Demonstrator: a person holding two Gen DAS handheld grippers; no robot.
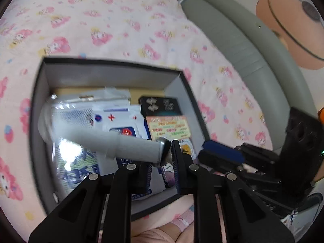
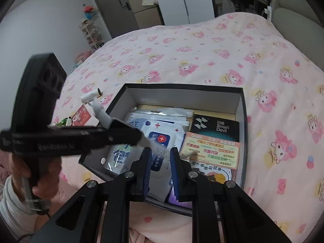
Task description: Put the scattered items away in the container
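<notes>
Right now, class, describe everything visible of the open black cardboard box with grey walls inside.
The black box looks like stiff card, grey inside, open-topped with no lid in view. It sits on the pink cartoon-print bedcover, part-filled with flat packets, among them a white wipes pack and a black carton.

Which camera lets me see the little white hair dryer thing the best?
The right wrist view. There the whole white handheld device shows, nozzle and handle, sticking up from the left gripper beside the box. The left wrist view shows only its blurred grey-white handle crossing above the box.
</notes>
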